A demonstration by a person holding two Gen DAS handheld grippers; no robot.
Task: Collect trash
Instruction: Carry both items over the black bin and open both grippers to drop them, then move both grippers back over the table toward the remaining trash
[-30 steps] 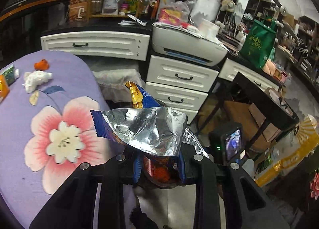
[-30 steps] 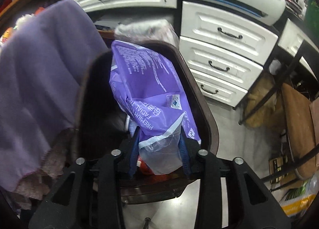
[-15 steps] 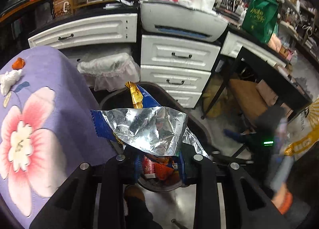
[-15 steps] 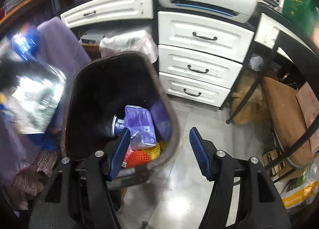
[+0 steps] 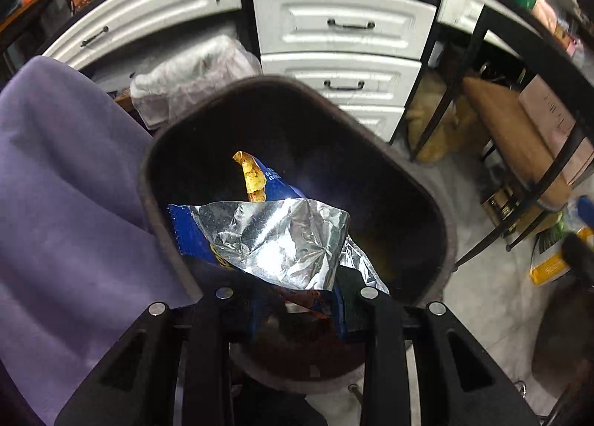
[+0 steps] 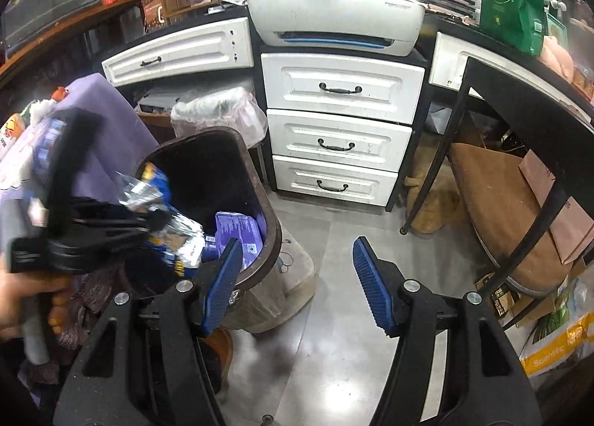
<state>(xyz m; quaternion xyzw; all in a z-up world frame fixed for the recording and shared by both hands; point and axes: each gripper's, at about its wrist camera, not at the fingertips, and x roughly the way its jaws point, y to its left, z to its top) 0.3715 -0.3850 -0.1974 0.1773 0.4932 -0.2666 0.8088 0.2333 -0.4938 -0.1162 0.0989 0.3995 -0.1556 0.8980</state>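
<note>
Foil snack bag pinched by its lower end in left gripper, hanging over the open trash bin. Light, crinkly, slick; probably empty. Best held at a crumpled fold. Right gripper empty, jaws spread, having just opened.

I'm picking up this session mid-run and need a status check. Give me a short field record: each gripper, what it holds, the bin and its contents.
left gripper: shut on chip bag, over the bin mouth
chip bag: blue outside, foil lining showing, crumpled, not yet released
right gripper: open, nothing between its pads, jaws have just been opening, off to the side of the bin above the floor
bin: dark, open top, beside the purple cloth
bin contents: purple pack; the rest is hidden
</note>
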